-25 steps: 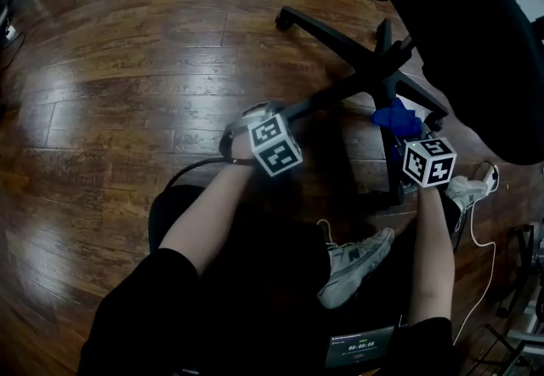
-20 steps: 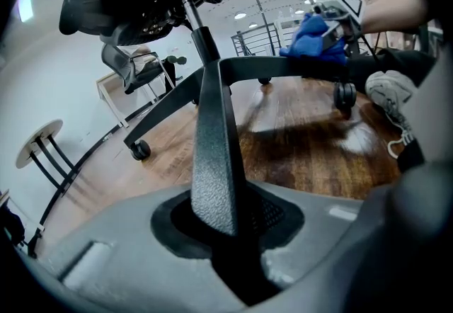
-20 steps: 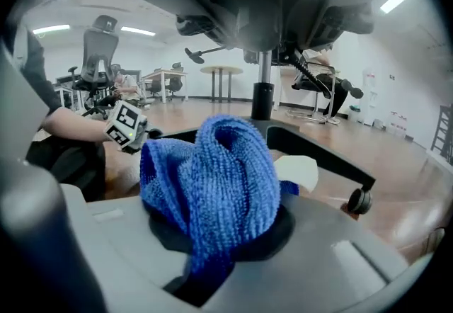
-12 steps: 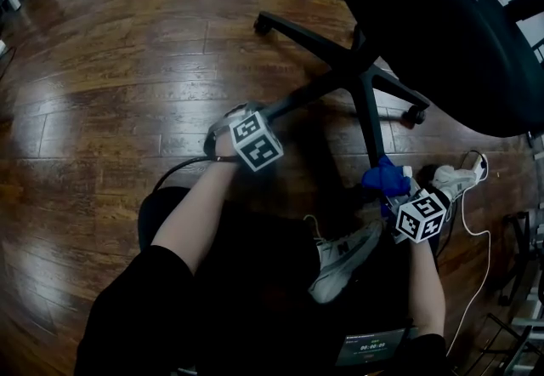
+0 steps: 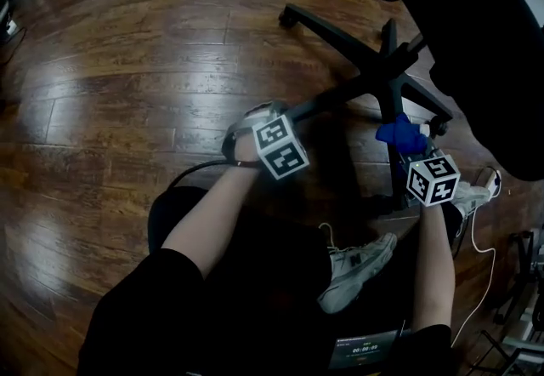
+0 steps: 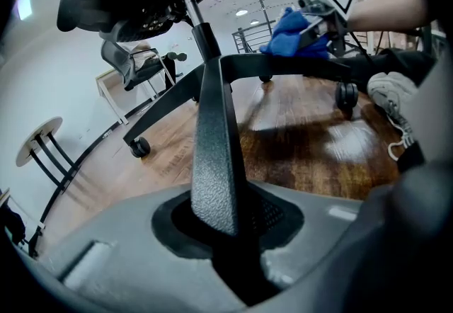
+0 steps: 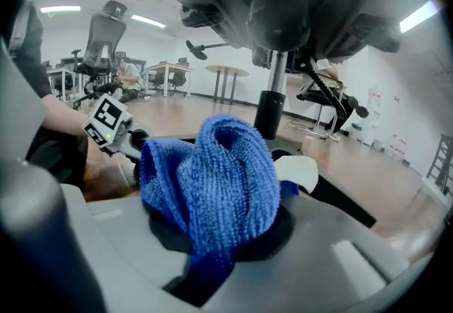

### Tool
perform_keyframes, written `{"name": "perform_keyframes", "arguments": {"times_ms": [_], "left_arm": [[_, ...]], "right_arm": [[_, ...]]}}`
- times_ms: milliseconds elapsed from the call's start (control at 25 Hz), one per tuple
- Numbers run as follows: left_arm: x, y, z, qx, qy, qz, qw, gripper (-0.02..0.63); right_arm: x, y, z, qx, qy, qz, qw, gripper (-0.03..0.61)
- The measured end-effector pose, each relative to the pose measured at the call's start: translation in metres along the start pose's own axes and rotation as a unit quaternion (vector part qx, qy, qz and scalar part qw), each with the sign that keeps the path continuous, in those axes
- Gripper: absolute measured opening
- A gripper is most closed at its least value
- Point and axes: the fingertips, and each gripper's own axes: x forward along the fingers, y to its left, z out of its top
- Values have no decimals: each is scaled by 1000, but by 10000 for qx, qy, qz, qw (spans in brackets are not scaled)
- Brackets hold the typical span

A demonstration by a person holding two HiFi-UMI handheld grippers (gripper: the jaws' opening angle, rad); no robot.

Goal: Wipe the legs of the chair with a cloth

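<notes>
Black short sleeves (image 5: 140, 302), black trousers (image 5: 255, 281), white laced sneakers (image 5: 357, 268); white cubes (image 5: 283, 147) with black square markers

Glossy wood planks cover the floor (image 5: 119, 68), with white walls (image 6: 60, 74), a round table (image 7: 226, 71) and strip lights (image 7: 60, 9).

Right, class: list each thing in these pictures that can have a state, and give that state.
left gripper, shut on a leg.
right gripper, shut on the cloth.
cloth, bunched up, lying against a second leg.
chair, upright, with its base on the floor.
</notes>
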Motion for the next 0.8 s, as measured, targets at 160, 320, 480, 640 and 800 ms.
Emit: {"name": "perform_keyframes", "arguments": {"times_ms": [160, 320, 480, 640, 800], "left_arm": [[-1, 0, -1, 53, -25, 20, 10000, 110], [-1, 1, -2, 85, -50, 46, 9999, 109], [-1, 0, -4, 111, -53, 59, 9999, 109], [-1, 1, -6, 82, -26, 74, 9999, 109], [0, 1, -5, 33, -8, 74, 10000, 109]], "right_arm": [[37, -18, 40, -187, -68, -208, 9996, 80], [34, -18, 42, 50, -200, -138, 9997, 80], [3, -2, 8, 268, -167, -63, 9995, 80], [-44, 30, -44, 288, -18, 222, 9993, 80], [-87, 54, -90, 439, 163, 489, 9977, 80]]}}
